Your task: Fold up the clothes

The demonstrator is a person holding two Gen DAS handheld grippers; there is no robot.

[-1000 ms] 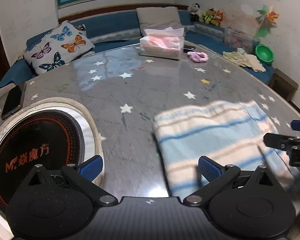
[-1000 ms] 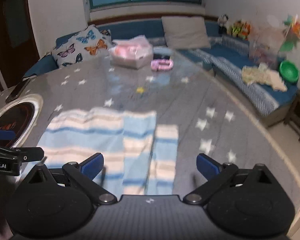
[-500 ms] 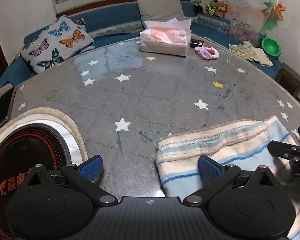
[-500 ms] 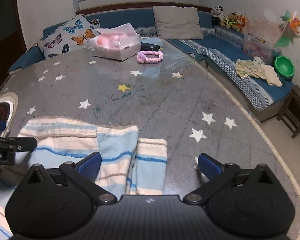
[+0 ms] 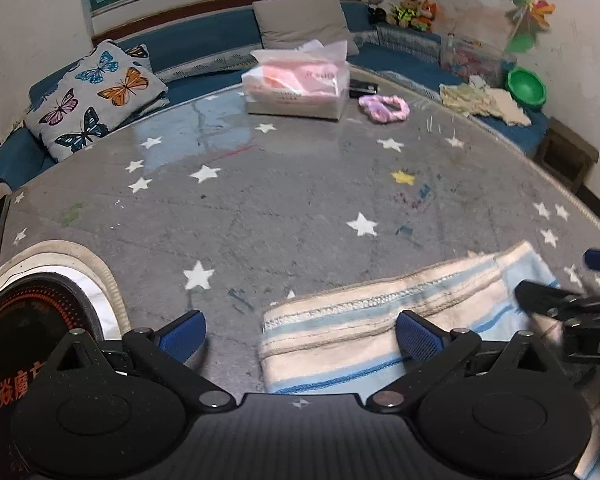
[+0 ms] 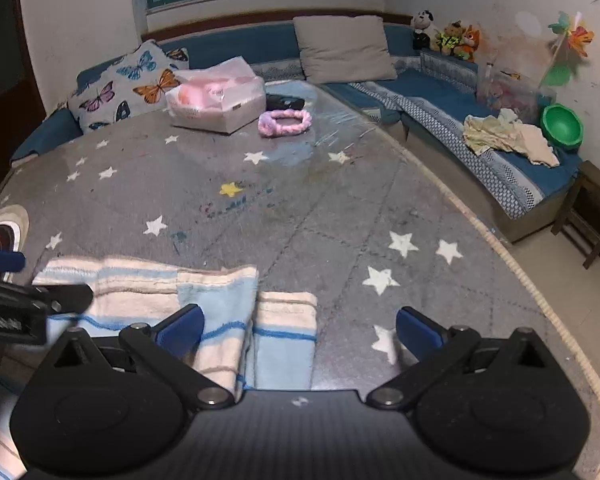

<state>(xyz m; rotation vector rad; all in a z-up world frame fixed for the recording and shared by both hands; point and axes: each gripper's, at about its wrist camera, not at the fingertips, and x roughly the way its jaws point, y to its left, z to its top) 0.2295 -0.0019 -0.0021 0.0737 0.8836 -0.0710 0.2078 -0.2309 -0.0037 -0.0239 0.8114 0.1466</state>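
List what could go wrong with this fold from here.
1. The towel lies in uneven layers, one flap sticking out to the right; pressing on may lock in a crooked fold.
2. Both the left hand-held gripper and the right hand-held gripper are open and hold nothing, so a grab might catch one layer only.
3. The two sit close over the towel and could bump each other.
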